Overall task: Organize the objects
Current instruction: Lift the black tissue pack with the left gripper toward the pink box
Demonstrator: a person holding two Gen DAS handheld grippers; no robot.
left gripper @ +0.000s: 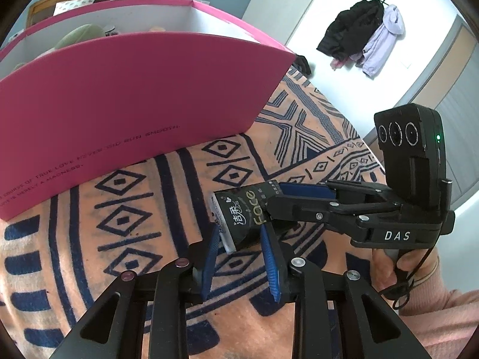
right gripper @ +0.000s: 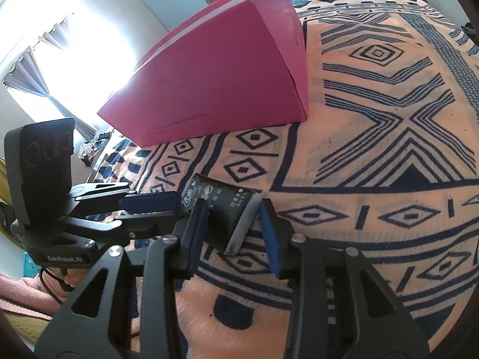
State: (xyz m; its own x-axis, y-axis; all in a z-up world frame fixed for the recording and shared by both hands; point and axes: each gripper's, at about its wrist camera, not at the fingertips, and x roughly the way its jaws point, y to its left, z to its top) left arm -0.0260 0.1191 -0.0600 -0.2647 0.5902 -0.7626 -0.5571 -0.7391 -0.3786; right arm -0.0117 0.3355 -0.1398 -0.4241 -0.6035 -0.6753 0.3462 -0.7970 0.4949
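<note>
Progress: I hold tissue pack (left gripper: 239, 218) above blanket (left gripper: 125, 233) | left gripper (left gripper: 239, 257) clamped on it | right gripper (right gripper: 232, 227) jaws astride, not pressing | pink box (left gripper: 125, 113) partly filled, pack still outside

Bed (left gripper: 299, 113) with patterned blanket (right gripper: 374, 164); pink box (left gripper: 125, 104) and black tissue pack (left gripper: 242, 215) on it.

Black tissue pack (left gripper: 239, 218), gold "Face" lettering, lies flat on the patterned bedspread (left gripper: 149, 239). Pink box (left gripper: 125, 113) stands open just behind, things inside.
</note>
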